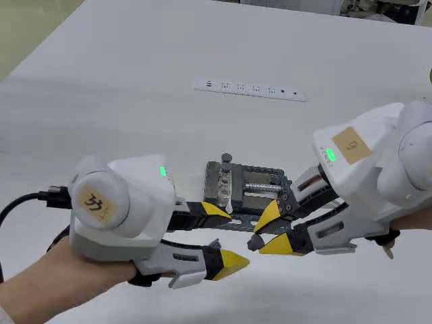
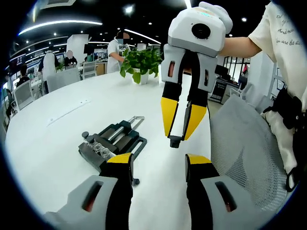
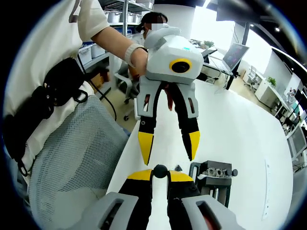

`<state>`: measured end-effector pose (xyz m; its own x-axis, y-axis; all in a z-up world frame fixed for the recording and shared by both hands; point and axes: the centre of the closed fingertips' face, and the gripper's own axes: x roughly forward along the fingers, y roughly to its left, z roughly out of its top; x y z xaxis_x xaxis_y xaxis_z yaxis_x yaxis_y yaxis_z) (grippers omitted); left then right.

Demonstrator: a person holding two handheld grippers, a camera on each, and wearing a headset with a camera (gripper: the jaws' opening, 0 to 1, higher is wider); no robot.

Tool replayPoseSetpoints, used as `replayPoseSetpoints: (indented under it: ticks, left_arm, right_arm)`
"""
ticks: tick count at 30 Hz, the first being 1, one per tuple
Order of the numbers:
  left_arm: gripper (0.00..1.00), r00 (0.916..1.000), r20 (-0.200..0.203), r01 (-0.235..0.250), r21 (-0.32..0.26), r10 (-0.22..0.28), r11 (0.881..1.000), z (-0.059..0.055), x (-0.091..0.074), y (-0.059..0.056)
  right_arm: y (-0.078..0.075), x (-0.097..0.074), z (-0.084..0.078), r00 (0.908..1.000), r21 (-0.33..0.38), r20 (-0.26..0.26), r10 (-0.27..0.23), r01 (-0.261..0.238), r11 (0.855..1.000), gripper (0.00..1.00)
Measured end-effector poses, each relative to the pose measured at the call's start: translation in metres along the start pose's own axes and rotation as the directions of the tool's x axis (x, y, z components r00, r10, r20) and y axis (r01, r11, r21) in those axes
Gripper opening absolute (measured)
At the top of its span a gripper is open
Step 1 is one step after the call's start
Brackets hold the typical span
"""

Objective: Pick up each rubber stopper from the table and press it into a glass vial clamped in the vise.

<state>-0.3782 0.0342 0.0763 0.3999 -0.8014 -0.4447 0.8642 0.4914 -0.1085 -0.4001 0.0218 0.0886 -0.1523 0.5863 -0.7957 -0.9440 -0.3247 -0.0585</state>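
Presently: stopper pinched in right gripper, near the vise

Right gripper (image 3: 160, 175) is drawn narrow on a black rubber stopper (image 3: 160, 170), which is caught between its yellow tips. It hangs above the white counter (image 1: 135, 101), close to the near edge of the vise (image 1: 251, 196). Left gripper (image 1: 233, 235) stands wide with nothing between its jaws, and its tips face those of the right gripper. Glass vials (image 1: 223, 185) stand upright in a row in the vise. One carries a fitted stopper (image 1: 227, 158). A white power strip (image 1: 248, 88) lies well beyond.
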Motion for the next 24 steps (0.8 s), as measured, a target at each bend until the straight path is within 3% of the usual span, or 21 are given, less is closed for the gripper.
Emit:
replayPoseSetpoints:
  ticks: [9,12,14,17,24]
  left_arm:
    - [0.80,0.9950,0.006,-0.100,-0.018,0.100,0.995,-0.009,-0.006,0.016]
    - [0.91,0.9858,0.006,-0.167,-0.044,0.168,0.985,-0.015,-0.011,0.027]
    - [0.98,0.9831,0.003,-0.183,-0.052,0.183,0.982,-0.018,-0.014,0.031]
    - [0.99,0.9767,-0.006,-0.214,-0.092,0.214,0.972,-0.025,-0.021,0.038]
    - [0.99,0.9658,0.002,-0.257,-0.110,0.259,0.960,-0.035,-0.037,0.057]
  right_arm:
    - [0.001,0.002,-0.003,1.0000,0.001,-0.007,0.003,-0.003,1.000,0.06]
    - [0.000,0.003,-0.003,1.0000,-0.002,-0.007,0.003,-0.003,1.000,0.06]
    - [0.000,0.003,-0.003,1.0000,0.000,-0.008,0.006,-0.006,1.000,0.06]
    - [-0.001,0.004,-0.002,1.0000,0.000,-0.006,0.004,-0.004,1.000,0.06]
    - [-0.002,0.007,-0.004,0.9999,-0.002,-0.014,0.008,-0.008,1.000,0.06]
